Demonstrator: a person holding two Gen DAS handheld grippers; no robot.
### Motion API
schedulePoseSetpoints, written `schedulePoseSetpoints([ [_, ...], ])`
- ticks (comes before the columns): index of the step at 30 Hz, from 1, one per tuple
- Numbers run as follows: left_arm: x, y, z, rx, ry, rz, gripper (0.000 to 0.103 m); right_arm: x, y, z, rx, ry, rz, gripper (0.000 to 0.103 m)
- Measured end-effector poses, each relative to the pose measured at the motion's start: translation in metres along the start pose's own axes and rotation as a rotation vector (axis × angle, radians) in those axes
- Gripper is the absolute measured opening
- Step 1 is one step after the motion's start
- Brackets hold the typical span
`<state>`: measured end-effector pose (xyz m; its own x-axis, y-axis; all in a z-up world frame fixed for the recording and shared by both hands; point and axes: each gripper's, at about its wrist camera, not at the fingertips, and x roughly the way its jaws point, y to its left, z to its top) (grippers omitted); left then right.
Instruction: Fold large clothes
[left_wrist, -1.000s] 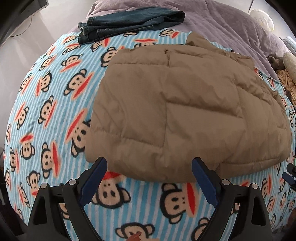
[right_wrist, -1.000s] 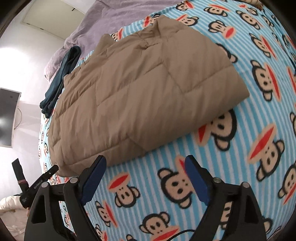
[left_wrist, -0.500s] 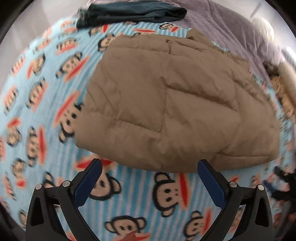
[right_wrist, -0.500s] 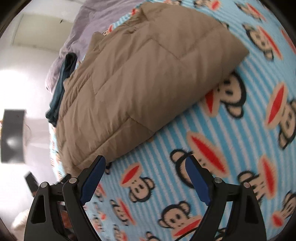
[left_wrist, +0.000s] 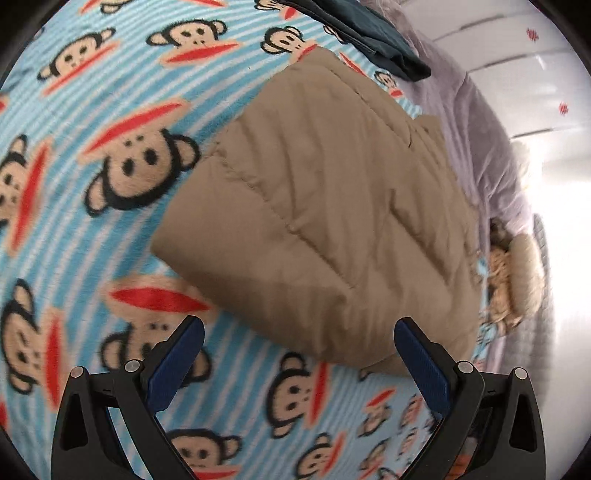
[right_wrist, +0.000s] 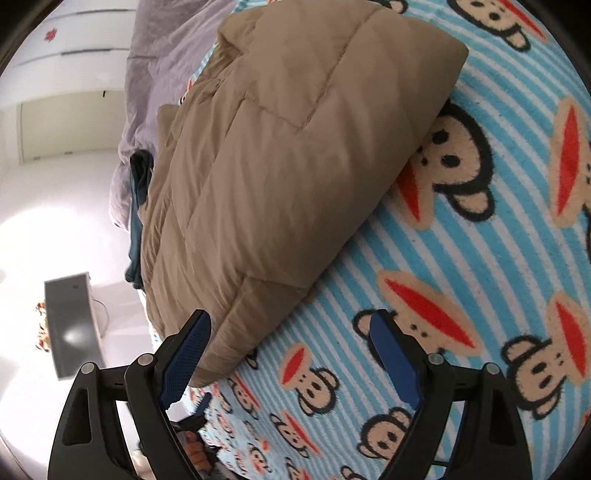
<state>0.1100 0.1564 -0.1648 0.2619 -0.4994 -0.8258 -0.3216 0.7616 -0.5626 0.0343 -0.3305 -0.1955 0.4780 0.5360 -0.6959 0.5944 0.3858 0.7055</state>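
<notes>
A tan quilted puffer jacket (left_wrist: 325, 221) lies folded on a blue striped monkey-print blanket (left_wrist: 110, 122). My left gripper (left_wrist: 299, 354) is open and empty, low over the blanket, with the jacket's near edge between its blue fingers (left_wrist: 177, 362). In the right wrist view the jacket (right_wrist: 280, 166) fills the upper middle. My right gripper (right_wrist: 288, 347) is open and empty, its fingertips at the jacket's near corner, with the left finger (right_wrist: 188, 350) beside the folded edge.
A folded dark denim garment (left_wrist: 369, 33) lies beyond the jacket, also seen in the right wrist view (right_wrist: 138, 206). A lilac duvet (left_wrist: 476, 147) covers the far side of the bed. A beige plush item (left_wrist: 517, 280) sits at the right. A dark monitor (right_wrist: 72, 325) stands off the bed.
Both grippers have swung to opposite ends of the jacket and moved closer and lower to it. Both stay open. The jacket has not moved.
</notes>
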Motion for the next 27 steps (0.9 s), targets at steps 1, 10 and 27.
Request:
schedulePoseSetpoints([
  [1, 0.001, -0.001, 0.001, -0.004, -0.006, -0.011, 0.103, 0.001, 0.000, 0.002, 0.004, -0.001, 0.006, 0.090],
  [10, 0.022, -0.001, 0.012, 0.019, -0.047, 0.028, 0.103, 0.018, 0.003, 0.023, 0.027, 0.013, 0.074, 0.090],
  [27, 0.055, -0.005, 0.031, -0.065, -0.190, -0.018, 0.103, 0.078, 0.009, 0.051, 0.037, 0.032, 0.203, 0.091],
])
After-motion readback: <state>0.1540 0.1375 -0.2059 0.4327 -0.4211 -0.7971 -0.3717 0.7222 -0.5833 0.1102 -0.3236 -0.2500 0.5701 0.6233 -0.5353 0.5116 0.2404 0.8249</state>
